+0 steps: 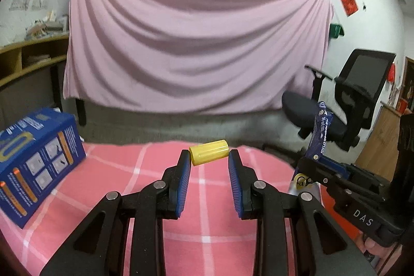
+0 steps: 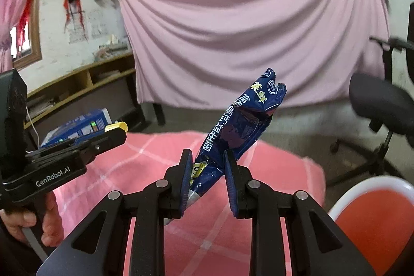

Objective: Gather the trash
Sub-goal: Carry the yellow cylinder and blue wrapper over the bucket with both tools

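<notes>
Yellow tube (image 1: 209, 152) – blue wrapper (image 2: 239, 126) – gripped

The middle of the pink checked tablecloth (image 1: 145, 172) lies bare, so a gripper could pass there. A blue box (image 1: 38, 162) stands on its left side. At the right edge, a red bin (image 2: 375, 221) sits beside the table, and an office chair (image 1: 344, 105) stands beyond it on the floor.
</notes>
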Demonstrator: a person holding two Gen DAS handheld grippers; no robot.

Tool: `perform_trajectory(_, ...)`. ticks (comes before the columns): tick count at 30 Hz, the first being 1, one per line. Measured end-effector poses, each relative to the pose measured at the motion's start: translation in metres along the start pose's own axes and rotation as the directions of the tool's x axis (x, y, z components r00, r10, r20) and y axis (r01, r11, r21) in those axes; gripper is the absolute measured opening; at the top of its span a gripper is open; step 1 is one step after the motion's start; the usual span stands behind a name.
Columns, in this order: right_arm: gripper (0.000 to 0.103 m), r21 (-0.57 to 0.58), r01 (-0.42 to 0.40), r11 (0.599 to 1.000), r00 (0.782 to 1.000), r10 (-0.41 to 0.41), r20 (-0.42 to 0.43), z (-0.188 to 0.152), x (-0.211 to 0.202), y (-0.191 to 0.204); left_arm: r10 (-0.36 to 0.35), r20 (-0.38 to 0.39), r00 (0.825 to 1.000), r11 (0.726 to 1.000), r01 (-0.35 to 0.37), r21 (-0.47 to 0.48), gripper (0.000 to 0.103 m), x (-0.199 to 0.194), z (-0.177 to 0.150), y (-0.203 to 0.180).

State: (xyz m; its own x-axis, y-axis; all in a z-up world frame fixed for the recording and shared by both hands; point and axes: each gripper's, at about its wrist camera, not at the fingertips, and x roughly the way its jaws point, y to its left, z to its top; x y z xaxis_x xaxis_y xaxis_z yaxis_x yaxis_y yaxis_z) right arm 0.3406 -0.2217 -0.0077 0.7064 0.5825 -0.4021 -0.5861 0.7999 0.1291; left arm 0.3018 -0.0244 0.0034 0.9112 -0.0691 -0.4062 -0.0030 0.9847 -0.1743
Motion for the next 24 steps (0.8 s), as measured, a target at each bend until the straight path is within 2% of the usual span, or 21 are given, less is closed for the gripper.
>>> perform_trajectory(4, 0.023, -0.009, 0.019, 1.0, 0.993, -0.018, 0.116, 0.003, -0.028, 0.003, -0.011, 0.083, 0.997, 1.0, 0.01, 0.018, 0.025, -0.024, 0.001, -0.012)
perform_trajectory(8, 0.023, -0.047, 0.074, 0.996, 0.968, -0.06, 0.246, 0.005, -0.06, 0.008, -0.025, 0.154, 0.988, 0.999, 0.018, 0.045, 0.025, -0.042, 0.001, -0.025)
perform_trajectory(14, 0.023, -0.044, 0.176, 0.983, 0.901, -0.144, 0.408, 0.003, -0.105, 0.002, -0.071, 0.24, 0.968, 0.994, 0.047, 0.103, 0.025, -0.066, 0.004, -0.058)
perform_trajectory(18, 0.023, -0.02, 0.223, 0.975, 0.865, -0.188, 0.465, 0.0, -0.128, -0.008, -0.108, 0.26, 0.96, 0.986, 0.07, 0.15, 0.025, -0.075, 0.009, -0.08)
perform_trajectory(24, 0.023, 0.035, 0.264, 0.964, 0.838, -0.247, 0.486, -0.004, -0.151, -0.03, -0.158, 0.255, 0.954, 0.973, 0.107, 0.202, 0.025, -0.079, 0.011, -0.122)
